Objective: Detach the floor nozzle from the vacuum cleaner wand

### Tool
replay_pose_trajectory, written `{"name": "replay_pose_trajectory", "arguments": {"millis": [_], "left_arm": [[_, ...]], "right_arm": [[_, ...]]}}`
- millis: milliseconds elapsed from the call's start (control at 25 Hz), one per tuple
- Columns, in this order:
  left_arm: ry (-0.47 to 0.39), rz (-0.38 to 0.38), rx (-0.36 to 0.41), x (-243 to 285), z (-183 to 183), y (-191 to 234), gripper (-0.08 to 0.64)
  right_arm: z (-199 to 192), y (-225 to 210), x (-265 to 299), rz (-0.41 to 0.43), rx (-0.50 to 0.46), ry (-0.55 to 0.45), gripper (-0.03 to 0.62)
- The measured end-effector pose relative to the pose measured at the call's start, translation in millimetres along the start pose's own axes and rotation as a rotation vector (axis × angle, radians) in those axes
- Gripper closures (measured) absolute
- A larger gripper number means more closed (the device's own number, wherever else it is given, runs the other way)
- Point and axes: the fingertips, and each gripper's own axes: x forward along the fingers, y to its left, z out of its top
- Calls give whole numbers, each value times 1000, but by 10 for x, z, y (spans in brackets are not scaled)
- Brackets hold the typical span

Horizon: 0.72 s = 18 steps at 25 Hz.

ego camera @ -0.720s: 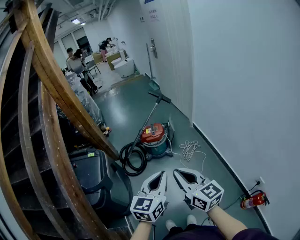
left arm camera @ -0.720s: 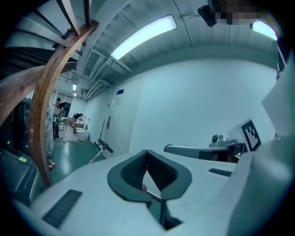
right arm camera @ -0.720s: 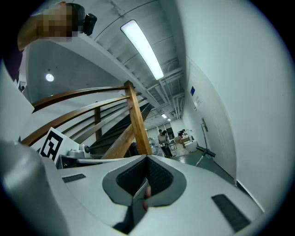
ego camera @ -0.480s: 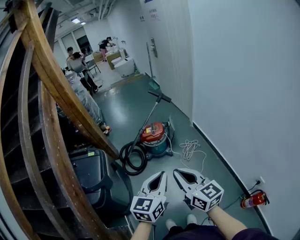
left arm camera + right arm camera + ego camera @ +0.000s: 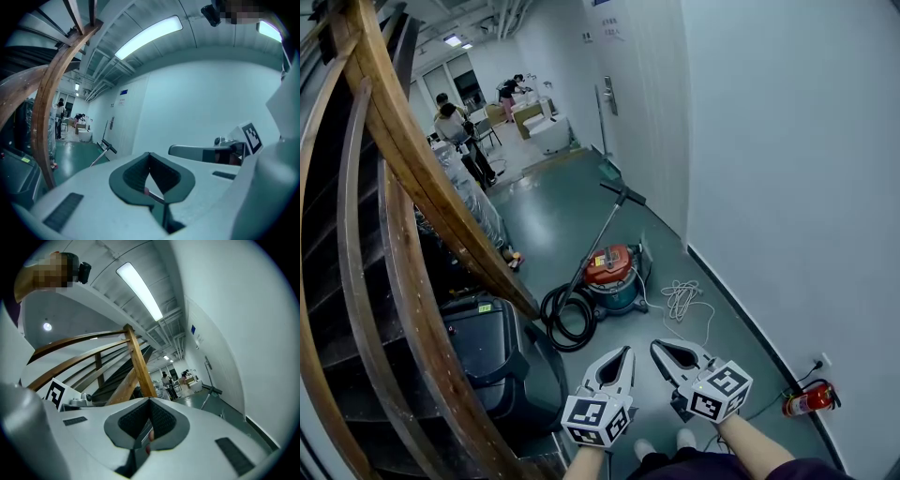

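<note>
A canister vacuum cleaner point(image 5: 607, 271) with a red lid and a teal body stands on the green floor, a few steps ahead of me. Its thin wand point(image 5: 598, 236) slants up and away to the black floor nozzle point(image 5: 623, 193), which is raised near the white wall. The black hose point(image 5: 566, 319) lies coiled at the canister's left. My left gripper point(image 5: 626, 351) and right gripper point(image 5: 655, 345) hover side by side low in the head view, both shut and empty, well short of the vacuum. The nozzle point(image 5: 108, 147) appears small and far in the left gripper view, and the nozzle point(image 5: 213, 391) likewise in the right gripper view.
A curved wooden stair banister point(image 5: 403, 159) fills the left. A black case point(image 5: 487, 352) sits under it. A white cord point(image 5: 680, 298) lies right of the canister. A red fire extinguisher point(image 5: 806, 399) lies by the right wall. People work point(image 5: 450, 122) at the far end.
The whole head view has shifted very slightly. Both grippers stay shut side by side, and the vacuum has not moved.
</note>
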Motion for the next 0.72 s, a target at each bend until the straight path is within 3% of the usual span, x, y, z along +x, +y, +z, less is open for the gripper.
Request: {"name": "replay_pose_trajectory", "arguments": {"millis": [360,720], "left_arm": [[5,-18,-20,-89,-56,273,557],[36,-17,-58,247,-159,607,557]], "right_arm": [[-125,32,106,-58,11,11,575],[-215,-347,310,-103,56,32,575]]}}
